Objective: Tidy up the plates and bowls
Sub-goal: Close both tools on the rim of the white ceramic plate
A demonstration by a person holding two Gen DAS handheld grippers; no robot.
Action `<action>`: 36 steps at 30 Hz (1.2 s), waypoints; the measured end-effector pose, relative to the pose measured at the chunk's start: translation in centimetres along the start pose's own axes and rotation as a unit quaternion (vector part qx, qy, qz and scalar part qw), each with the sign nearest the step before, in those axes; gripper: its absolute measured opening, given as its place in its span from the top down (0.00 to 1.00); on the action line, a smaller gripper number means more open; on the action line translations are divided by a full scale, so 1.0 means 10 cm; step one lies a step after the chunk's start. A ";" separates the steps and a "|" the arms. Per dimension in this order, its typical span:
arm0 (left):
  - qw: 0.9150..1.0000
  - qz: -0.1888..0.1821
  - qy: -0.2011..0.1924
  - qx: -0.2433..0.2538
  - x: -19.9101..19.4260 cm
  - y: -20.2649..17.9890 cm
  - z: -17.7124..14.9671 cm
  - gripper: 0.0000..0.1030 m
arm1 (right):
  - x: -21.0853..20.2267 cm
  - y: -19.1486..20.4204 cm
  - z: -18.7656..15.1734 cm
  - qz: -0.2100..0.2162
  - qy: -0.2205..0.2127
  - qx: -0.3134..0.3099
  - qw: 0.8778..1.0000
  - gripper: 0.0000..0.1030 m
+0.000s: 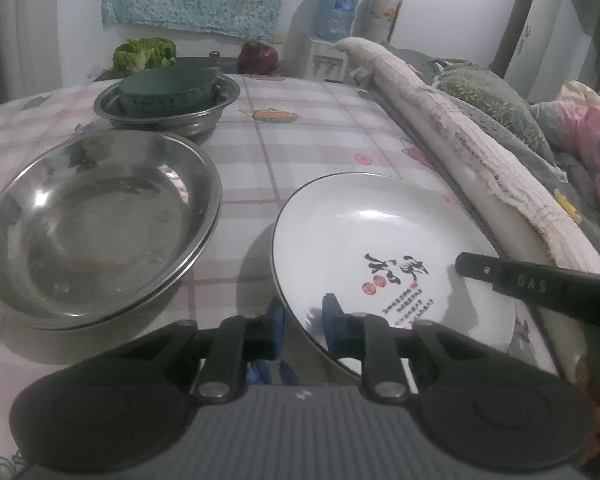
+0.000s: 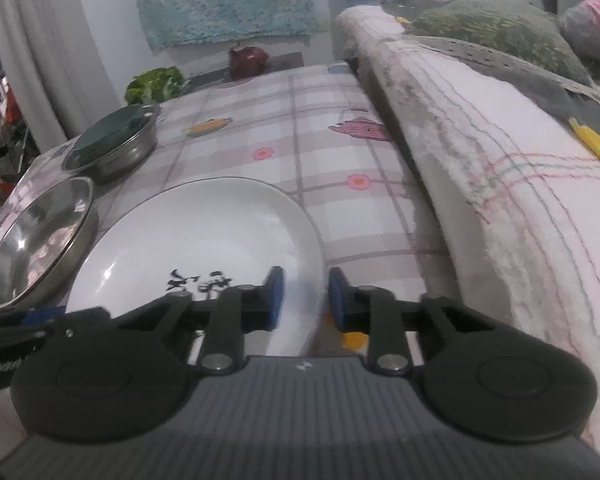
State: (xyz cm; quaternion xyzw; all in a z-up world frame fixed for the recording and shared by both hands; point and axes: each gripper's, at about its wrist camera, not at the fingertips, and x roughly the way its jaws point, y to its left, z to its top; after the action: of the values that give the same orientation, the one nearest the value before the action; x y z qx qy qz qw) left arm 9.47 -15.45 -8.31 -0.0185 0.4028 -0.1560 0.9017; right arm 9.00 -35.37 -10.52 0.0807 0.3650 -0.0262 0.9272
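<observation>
The left hand-held gripper [image 1: 302,322] was clamped on the near-left rim of the white plate [image 1: 380,232], and the right hand-held gripper [image 2: 305,298] gripped its right rim. The plate lay at the desk's [image 1: 300,140] right edge, just beside a steel dish [image 1: 92,220]; a steel bowl [image 1: 168,106] stood farther back.

Both grippers: ribbed grey bodies, black linkage arms with silver screws, blue-padded fingers [image 1: 334,322]
</observation>
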 end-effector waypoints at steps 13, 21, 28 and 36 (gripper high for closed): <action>1.000 0.013 0.003 -0.006 -0.29 0.25 -0.15 0.83 | -0.23 0.28 -0.21 0.017 0.019 -0.020 0.999 0.80; 1.000 0.008 0.003 -0.015 -0.47 0.39 -0.27 0.83 | -0.39 0.47 -0.40 0.031 0.020 -0.016 0.999 0.78; 1.000 -0.008 0.015 -0.021 -0.38 0.46 -0.21 0.73 | -0.40 0.48 -0.43 0.030 0.016 -0.008 0.999 0.78; 1.000 -0.003 0.019 -0.024 -0.20 0.53 -0.09 0.70 | -0.31 0.45 -0.38 0.031 0.013 0.002 0.999 0.78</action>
State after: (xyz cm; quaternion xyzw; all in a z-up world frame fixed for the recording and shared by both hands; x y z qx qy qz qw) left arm 9.02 -9.75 -8.32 -0.0385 0.4236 -0.1489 0.8927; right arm 4.66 -30.33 -10.62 0.0939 0.3742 0.0033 0.9226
